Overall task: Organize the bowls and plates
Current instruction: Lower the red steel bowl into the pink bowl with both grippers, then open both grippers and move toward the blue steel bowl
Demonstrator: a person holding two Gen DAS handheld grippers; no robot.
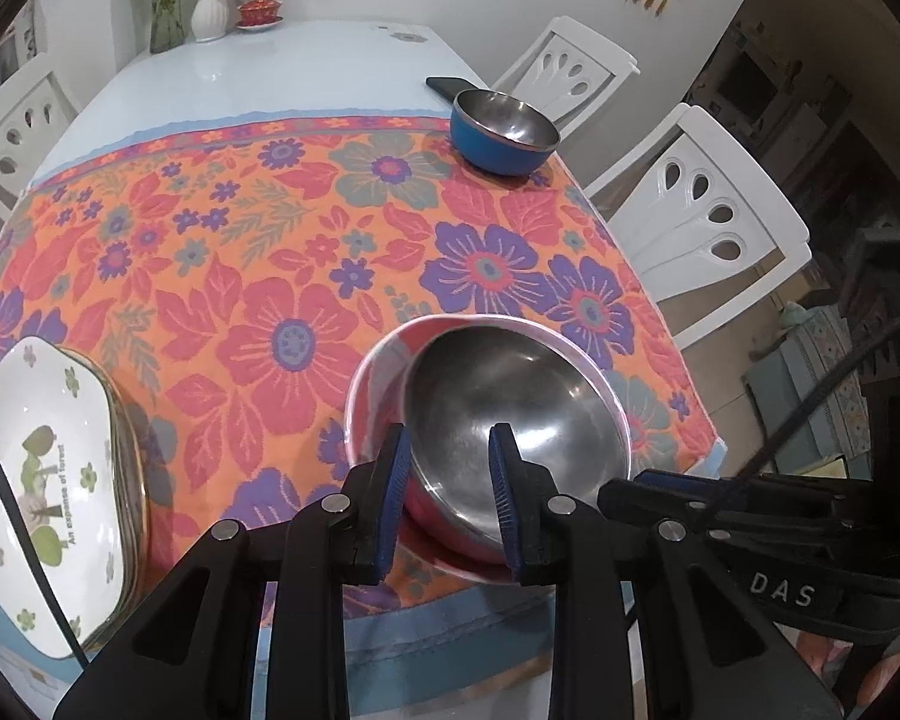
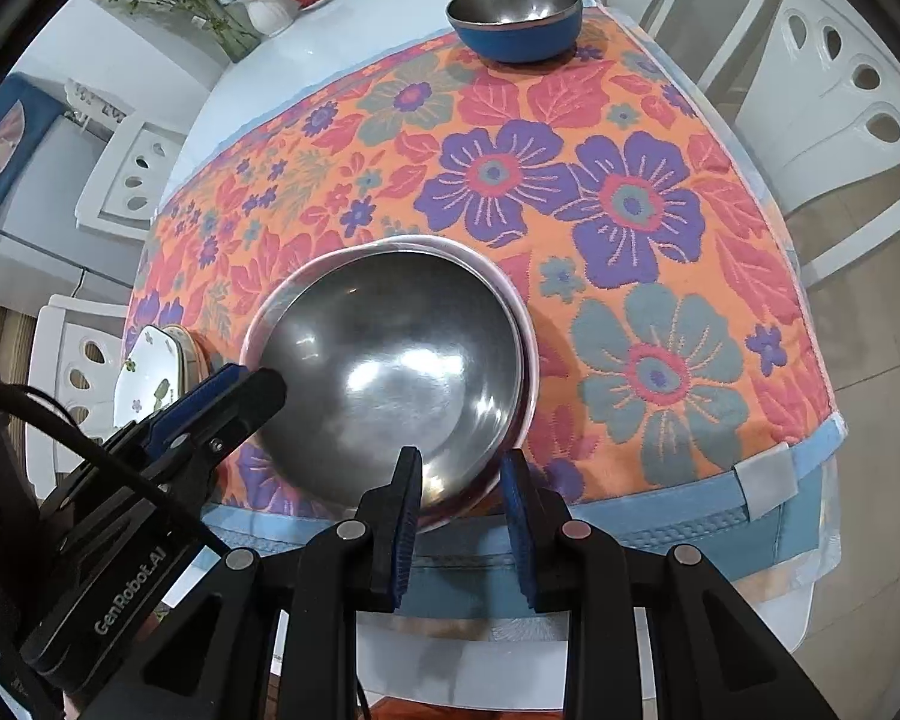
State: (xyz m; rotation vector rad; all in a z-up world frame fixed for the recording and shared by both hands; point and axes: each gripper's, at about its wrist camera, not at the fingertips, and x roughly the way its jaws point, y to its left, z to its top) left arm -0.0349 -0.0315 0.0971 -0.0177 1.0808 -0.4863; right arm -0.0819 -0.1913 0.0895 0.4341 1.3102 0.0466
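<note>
The steel bowl (image 1: 510, 414) sat tilted in a pink bowl (image 1: 378, 372) near the surface's front edge. Both grippers, left (image 1: 450, 498) and right (image 2: 462, 504), had their fingers partly open, straddling its rim. Plates (image 1: 48, 480) sat near the front left corner, a blue bowl (image 1: 501, 132) far right.

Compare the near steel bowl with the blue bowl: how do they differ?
The near bowl sits tilted inside a pink bowl; the blue bowl stands alone and upright on the cloth. The near bowl is at the table's front edge, with both tongs straddling its rim; the blue bowl is at the far end, untouched. The near bowl's outside looks reddish; the other's is blue. Both have shiny steel insides and are empty.
</note>
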